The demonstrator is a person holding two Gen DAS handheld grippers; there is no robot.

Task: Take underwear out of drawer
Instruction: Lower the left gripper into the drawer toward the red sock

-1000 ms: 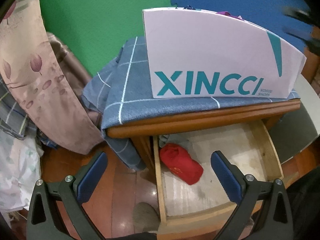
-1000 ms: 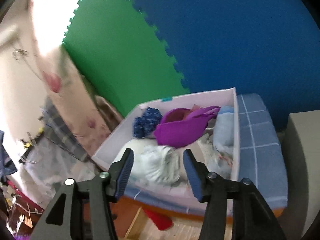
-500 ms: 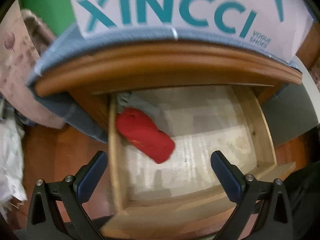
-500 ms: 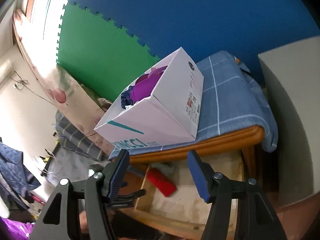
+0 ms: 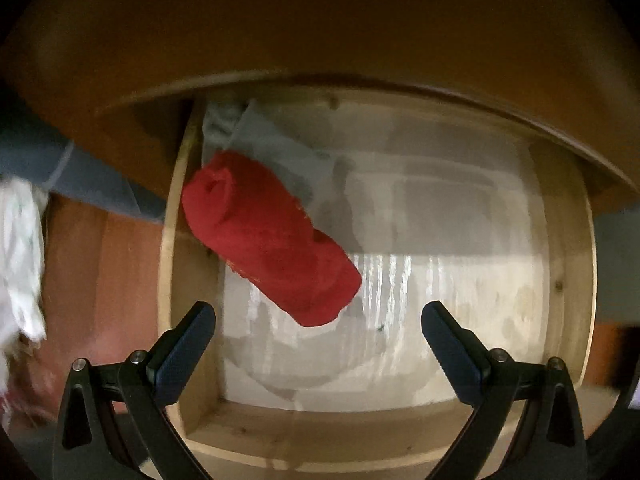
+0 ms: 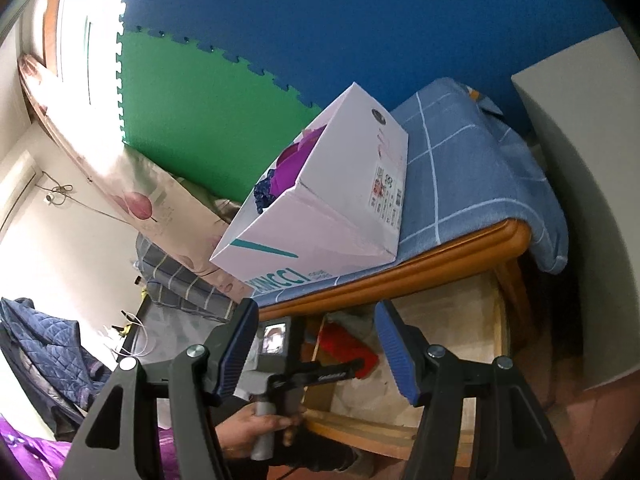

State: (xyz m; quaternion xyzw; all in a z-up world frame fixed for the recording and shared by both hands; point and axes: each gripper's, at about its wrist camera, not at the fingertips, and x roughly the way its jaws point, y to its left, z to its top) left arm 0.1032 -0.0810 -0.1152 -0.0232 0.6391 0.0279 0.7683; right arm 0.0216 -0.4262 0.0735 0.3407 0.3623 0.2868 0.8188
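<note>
A rolled red underwear (image 5: 268,236) lies in the open wooden drawer (image 5: 568,264), against its left wall, with a grey folded cloth (image 5: 276,148) behind it. My left gripper (image 5: 318,332) hangs just above the drawer, pointing down, jaws open wide and empty, the roll's near end just beyond its fingertips. From the right wrist view the same red underwear (image 6: 348,344) shows in the drawer (image 6: 472,312), and the left gripper's arm (image 6: 320,376) reaches over it, held by a hand (image 6: 244,428). My right gripper (image 6: 312,348) stays back from the drawer, open and empty.
A white shoe box (image 6: 320,216) filled with purple and blue clothes stands on a blue checked cloth (image 6: 472,172) covering the nightstand top. A grey-white cabinet (image 6: 588,184) stands to the right. Bedding and a floral curtain (image 6: 148,208) lie to the left.
My left gripper has sunk toward the drawer, so the red roll looms larger and the box has left its view. My right gripper swung from over the box to face the nightstand's front.
</note>
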